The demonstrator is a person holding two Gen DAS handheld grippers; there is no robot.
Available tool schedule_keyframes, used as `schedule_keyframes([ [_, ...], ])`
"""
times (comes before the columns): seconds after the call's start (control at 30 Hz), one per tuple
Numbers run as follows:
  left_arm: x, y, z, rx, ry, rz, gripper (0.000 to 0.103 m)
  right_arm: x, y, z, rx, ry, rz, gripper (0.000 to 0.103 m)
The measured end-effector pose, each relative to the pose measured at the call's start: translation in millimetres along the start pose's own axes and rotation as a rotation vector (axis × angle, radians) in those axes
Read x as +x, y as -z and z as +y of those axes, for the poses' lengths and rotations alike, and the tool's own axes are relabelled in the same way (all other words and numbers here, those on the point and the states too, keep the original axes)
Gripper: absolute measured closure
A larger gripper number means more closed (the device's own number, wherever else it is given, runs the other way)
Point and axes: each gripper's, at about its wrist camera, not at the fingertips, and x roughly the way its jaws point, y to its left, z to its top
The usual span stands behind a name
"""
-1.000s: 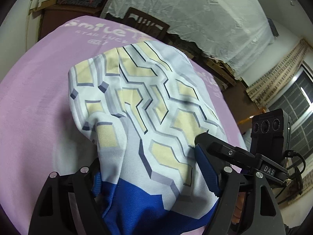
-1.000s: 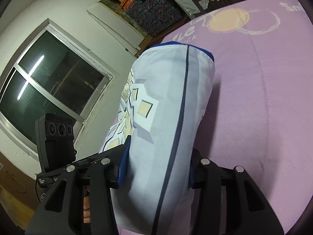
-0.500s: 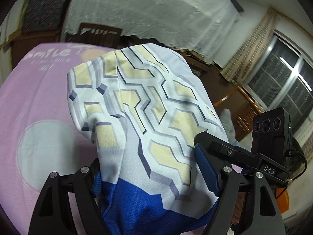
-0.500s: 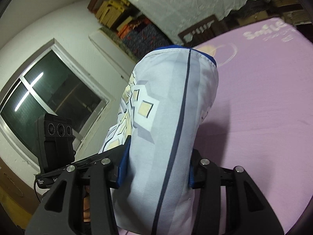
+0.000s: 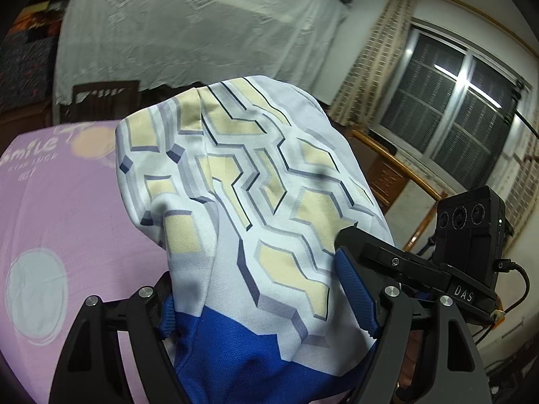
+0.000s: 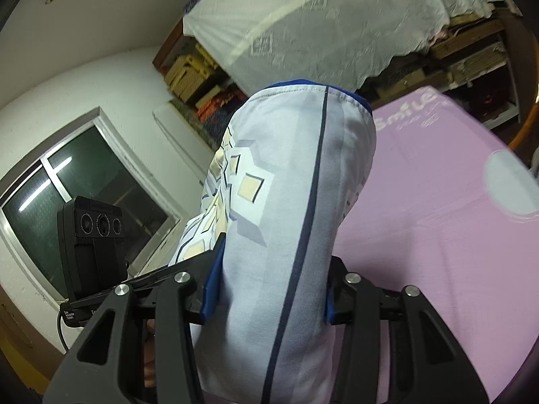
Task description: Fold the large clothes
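left tongs clamped on a bunched garment, blue pads pressing both sides, white cloth with cream and grey geometric print, blue panel low down. right tongs clamped on another part of the same garment, plain pale side with a dark stripe. garment held up off the purple sheet with pale circles and "smile" lettering. beyond: dark wooden chair, white lace cover, window

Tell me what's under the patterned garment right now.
Below the garment lies a purple sheet with a pale circle; the cloth hides the part straight beneath. Both tools clamp it.
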Motion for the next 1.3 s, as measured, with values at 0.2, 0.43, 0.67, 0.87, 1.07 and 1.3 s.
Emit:
schedule_keyframes([
  [0.2, 7, 0, -42, 0.056, 0.040, -0.010, 0.024, -62, 3, -6, -0.004, 0.029, -0.080, 0.058],
  [0.43, 24, -3, -83, 0.127, 0.092, -0.008, 0.024, -120, 3, -17, 0.001, 0.078, -0.166, 0.058],
  [0.67, 50, 1, -109, 0.179, 0.142, 0.010, 0.024, -168, 9, -33, 0.012, 0.139, -0.230, 0.058],
  [0.87, 82, 11, -116, 0.197, 0.152, 0.054, 0.024, -181, 20, -55, 0.056, 0.178, -0.241, 0.058],
  [1.07, 118, 14, -109, 0.184, 0.156, 0.107, 0.024, -172, 22, -80, 0.113, 0.202, -0.221, 0.058],
  [1.3, 153, 19, -100, 0.186, 0.142, 0.149, 0.024, -152, 26, -118, 0.181, 0.225, -0.185, 0.058],
])
